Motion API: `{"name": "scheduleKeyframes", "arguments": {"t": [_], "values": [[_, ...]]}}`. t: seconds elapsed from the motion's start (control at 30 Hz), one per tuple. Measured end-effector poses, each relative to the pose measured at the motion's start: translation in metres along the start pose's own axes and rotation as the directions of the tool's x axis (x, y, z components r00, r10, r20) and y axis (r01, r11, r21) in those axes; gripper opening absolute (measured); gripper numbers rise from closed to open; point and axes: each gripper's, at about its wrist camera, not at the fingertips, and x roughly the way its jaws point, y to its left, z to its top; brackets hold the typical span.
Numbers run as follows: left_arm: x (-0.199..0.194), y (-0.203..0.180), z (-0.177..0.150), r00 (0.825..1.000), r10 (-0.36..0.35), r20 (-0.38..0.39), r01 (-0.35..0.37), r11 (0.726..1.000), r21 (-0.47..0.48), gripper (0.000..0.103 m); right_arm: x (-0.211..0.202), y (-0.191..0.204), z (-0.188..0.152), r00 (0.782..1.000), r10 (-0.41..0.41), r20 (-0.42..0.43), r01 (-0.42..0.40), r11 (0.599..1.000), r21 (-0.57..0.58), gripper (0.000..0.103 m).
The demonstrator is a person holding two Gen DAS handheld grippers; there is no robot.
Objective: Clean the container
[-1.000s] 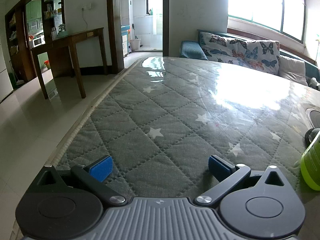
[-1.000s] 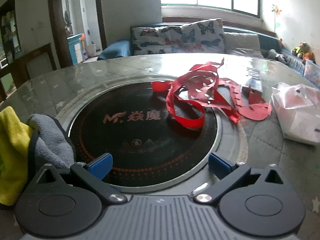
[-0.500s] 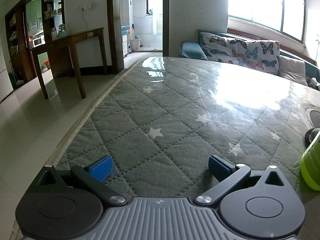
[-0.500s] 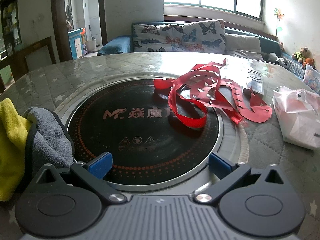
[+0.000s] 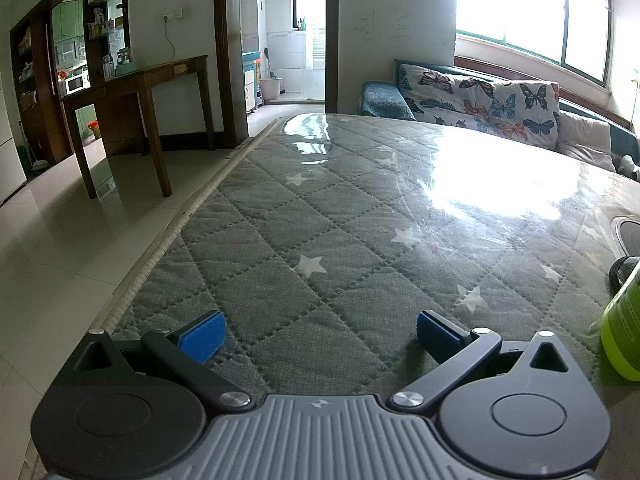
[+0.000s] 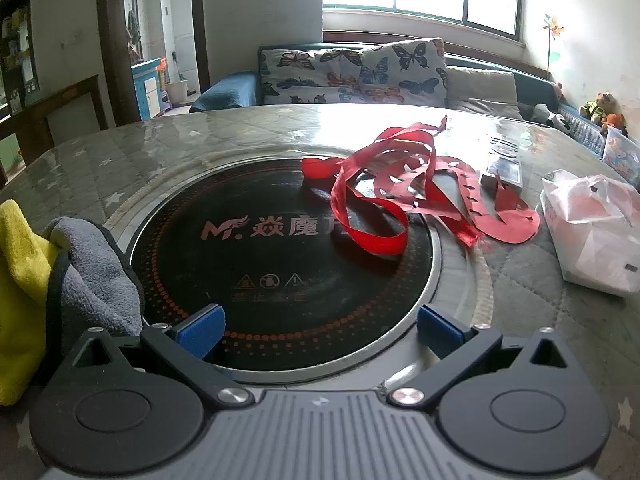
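both hand-held grippers gape empty; one red ribbon [image 6: 384,196], two cloths.

- We see a quilted, star-patterned tabletop [image 5: 320,216] under glossy clear cover.
- On it we find a built-in round cooktop [image 6: 280,264], red ribbon [image 6: 392,196], yellow cloth [image 6: 20,272], grey cloth [image 6: 96,280], white bag [image 6: 596,228].

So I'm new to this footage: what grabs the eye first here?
The tangled red paper ribbon sprawls over the far right of the round black induction hob set in the table. A yellow and grey cloth is bunched at the hob's left edge.
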Motion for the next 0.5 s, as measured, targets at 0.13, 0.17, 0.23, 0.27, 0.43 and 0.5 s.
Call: {"name": "scheduleKeyframes", "arguments": {"t": [0.13, 0.17, 0.23, 0.27, 0.43, 0.5], "values": [[0.0002, 0.0, 0.0002, 1.0, 0.0, 0.0, 0.0, 1.0, 0.0, 0.103, 0.0002, 0.0004, 0.0007, 1.0, 0.0, 0.0, 0.0, 1.0, 0.0, 0.103], [0.0002, 0.0001, 0.0003, 1.0, 0.0, 0.0, 0.0, 1.0, 0.0, 0.103, 0.0002, 0.0006, 0.0009, 1.0, 0.0, 0.0, 0.0, 1.0, 0.0, 0.103], [0.0003, 0.0001, 0.0004, 1.0, 0.0, 0.0, 0.0, 1.0, 0.0, 0.103, -0.0002, 0.0004, -0.0002, 1.0, 0.0, 0.0, 0.0, 1.0, 0.0, 0.103], [0.0003, 0.0001, 0.0004, 1.0, 0.0, 0.0, 0.0, 1.0, 0.0, 0.103, -0.0003, 0.0002, -0.0006, 1.0, 0.0, 0.0, 0.0, 1.0, 0.0, 0.103], [0.0004, 0.0002, 0.0006, 1.0, 0.0, 0.0, 0.0, 1.0, 0.0, 0.103, -0.0008, 0.0005, -0.0009, 1.0, 0.0, 0.0, 0.0, 1.0, 0.0, 0.103], [0.0004, 0.0001, 0.0005, 1.0, 0.0, 0.0, 0.0, 1.0, -0.001, 0.103, -0.001, 0.0007, -0.0011, 1.0, 0.0, 0.0, 0.0, 1.0, 0.001, 0.103]]}}
